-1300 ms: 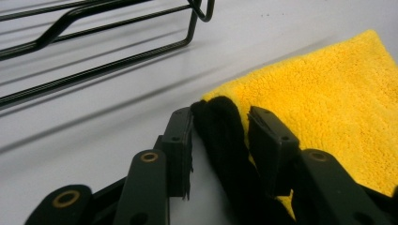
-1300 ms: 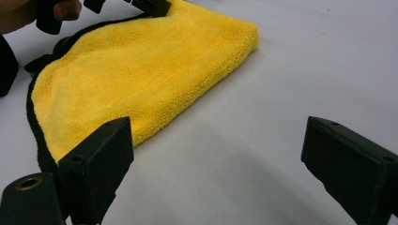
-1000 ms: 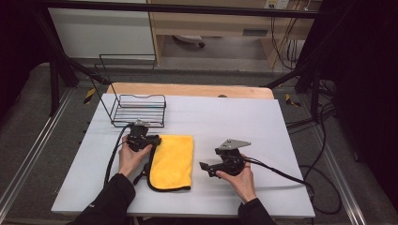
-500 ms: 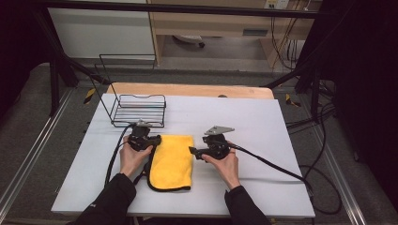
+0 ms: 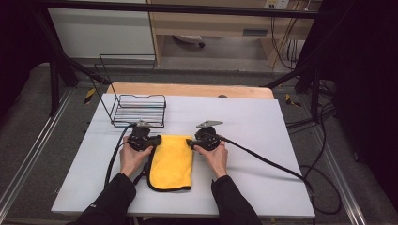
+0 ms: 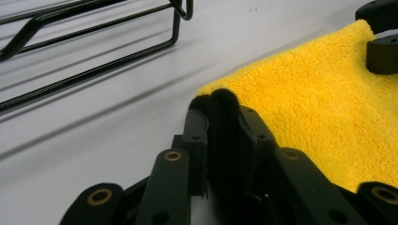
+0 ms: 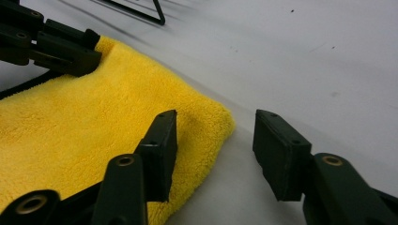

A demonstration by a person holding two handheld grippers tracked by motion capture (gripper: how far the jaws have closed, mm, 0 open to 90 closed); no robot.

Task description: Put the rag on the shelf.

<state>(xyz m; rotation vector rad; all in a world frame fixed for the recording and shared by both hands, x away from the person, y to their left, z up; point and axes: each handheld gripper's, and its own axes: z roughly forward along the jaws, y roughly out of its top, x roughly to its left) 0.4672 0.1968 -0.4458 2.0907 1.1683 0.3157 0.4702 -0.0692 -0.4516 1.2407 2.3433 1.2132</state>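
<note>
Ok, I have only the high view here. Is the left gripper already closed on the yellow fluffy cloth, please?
Observer: Yes. The left gripper is shut on one corner of the yellow fleece cloth, which is pinched between its jaws.
Operator: And the right gripper?
Observer: The right gripper is open. One jaw is over the cloth's other far corner, the other over the bare white table.
</note>
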